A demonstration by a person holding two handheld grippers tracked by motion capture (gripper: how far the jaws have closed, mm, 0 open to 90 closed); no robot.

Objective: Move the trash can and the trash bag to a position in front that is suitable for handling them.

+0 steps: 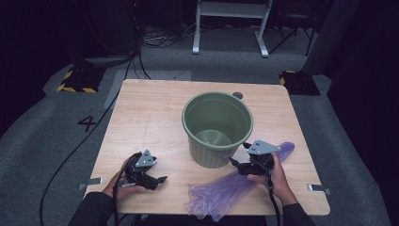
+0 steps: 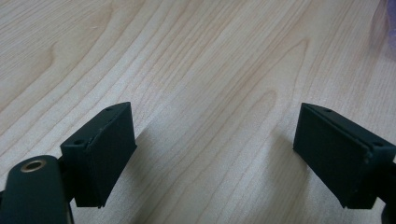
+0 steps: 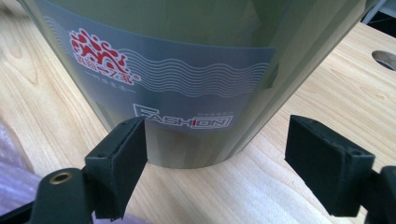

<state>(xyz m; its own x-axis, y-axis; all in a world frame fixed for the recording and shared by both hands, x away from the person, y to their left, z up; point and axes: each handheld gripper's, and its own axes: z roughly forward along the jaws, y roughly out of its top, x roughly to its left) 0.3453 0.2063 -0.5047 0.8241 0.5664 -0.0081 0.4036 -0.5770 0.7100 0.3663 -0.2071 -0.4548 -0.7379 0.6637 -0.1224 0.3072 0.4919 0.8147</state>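
Observation:
A green plastic bin (image 1: 217, 128) stands upright in the middle of the wooden table (image 1: 146, 117), with nothing inside it. A crumpled purple plastic bag (image 1: 226, 190) lies flat at the front right, stretching from the front edge up past the bin. My right gripper (image 1: 241, 160) rests over the bag just right of the bin, open, with nothing between its jaws; in the right gripper view it (image 3: 217, 154) faces the bin's labelled wall (image 3: 187, 84). My left gripper (image 1: 157, 178) sits open near the front left, and in the left gripper view it (image 2: 215, 149) faces bare wood.
A round hole (image 1: 238, 95) sits in the table near its far edge behind the bin. Metal brackets (image 1: 319, 189) stick out at the table's front sides. Cables (image 1: 70, 155) run over the grey floor at left. A white frame (image 1: 230, 23) stands far behind.

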